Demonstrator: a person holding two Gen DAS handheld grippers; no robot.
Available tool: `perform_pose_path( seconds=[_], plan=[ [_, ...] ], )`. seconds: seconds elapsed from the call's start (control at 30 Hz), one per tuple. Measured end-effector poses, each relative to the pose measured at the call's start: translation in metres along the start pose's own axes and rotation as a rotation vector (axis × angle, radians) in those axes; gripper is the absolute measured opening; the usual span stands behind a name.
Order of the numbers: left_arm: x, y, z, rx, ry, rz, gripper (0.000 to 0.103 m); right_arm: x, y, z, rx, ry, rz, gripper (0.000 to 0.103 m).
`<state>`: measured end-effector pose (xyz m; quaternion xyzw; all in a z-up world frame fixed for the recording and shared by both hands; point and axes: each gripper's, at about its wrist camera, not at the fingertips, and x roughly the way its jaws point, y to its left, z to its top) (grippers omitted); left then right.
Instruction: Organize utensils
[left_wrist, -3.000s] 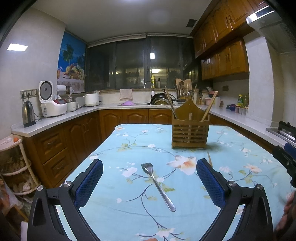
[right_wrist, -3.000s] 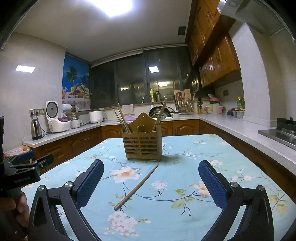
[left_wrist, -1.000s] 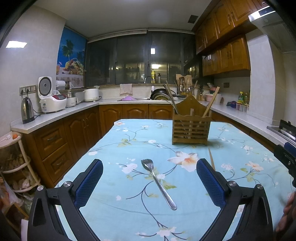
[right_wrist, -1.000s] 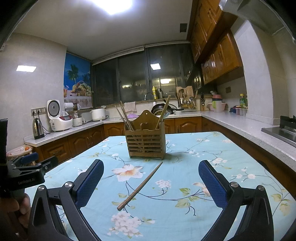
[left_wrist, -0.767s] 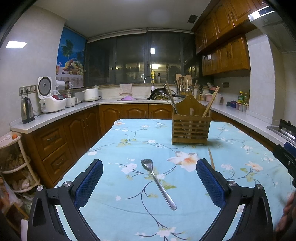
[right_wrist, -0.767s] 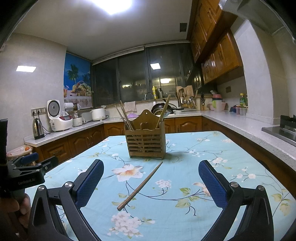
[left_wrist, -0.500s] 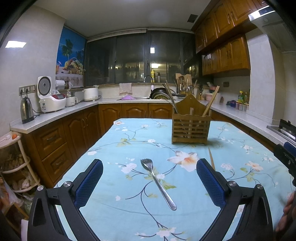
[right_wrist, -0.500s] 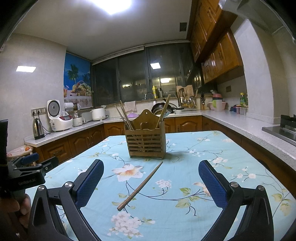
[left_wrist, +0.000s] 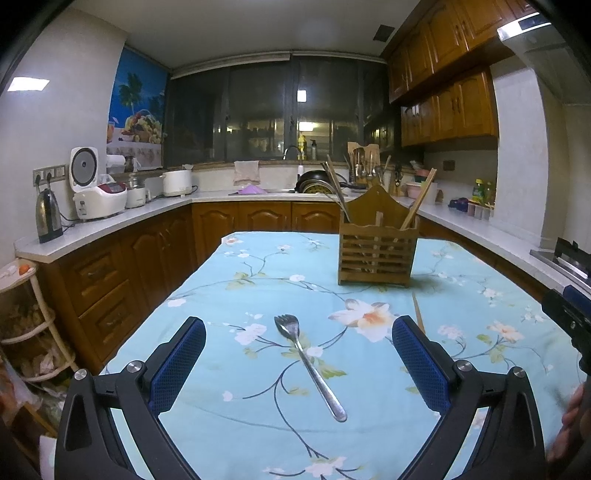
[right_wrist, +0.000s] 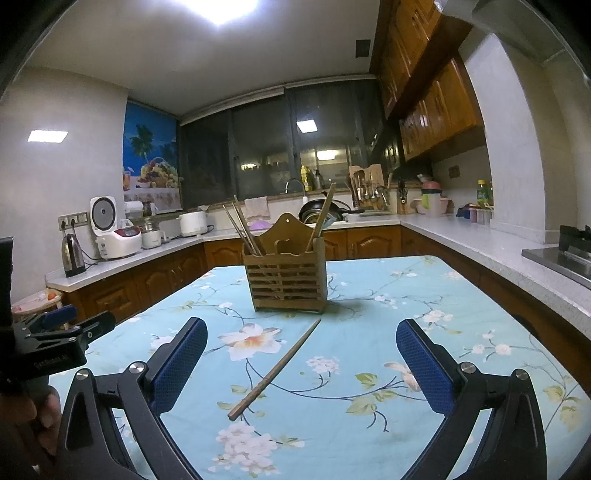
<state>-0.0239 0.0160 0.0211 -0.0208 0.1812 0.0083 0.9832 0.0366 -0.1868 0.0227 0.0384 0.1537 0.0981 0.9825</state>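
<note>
A metal fork (left_wrist: 308, 367) lies on the blue floral tablecloth (left_wrist: 229, 295), between the wide-open pads of my left gripper (left_wrist: 299, 354), which hovers above it. A wooden utensil holder (left_wrist: 377, 251) with several chopsticks stands beyond; it also shows in the right wrist view (right_wrist: 288, 275). A single wooden chopstick (right_wrist: 275, 369) lies on the cloth in front of the holder, between the wide-open pads of my right gripper (right_wrist: 301, 354). Part of that chopstick (left_wrist: 417, 312) shows in the left wrist view. Both grippers are empty.
Kitchen counters (left_wrist: 110, 225) wrap around the table, with a kettle (left_wrist: 48, 216), rice cooker (left_wrist: 96, 188) and sink area. A stove (right_wrist: 569, 254) is at right. The left gripper (right_wrist: 55, 332) shows at the right view's left edge.
Both views have shifted only slightly; the fork, chopstick and holder lie where they were. Both grippers stay open.
</note>
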Motion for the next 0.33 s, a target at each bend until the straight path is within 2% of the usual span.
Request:
perform_pose_path(
  seconds=[0.33],
  plan=[
    [-0.0032, -0.0080, 0.0019, 0.012, -0.001, -0.011, 0.102, 0.0014, -0.0012, 0.0006, 0.006, 0.012, -0.001, 0.103]
  ],
)
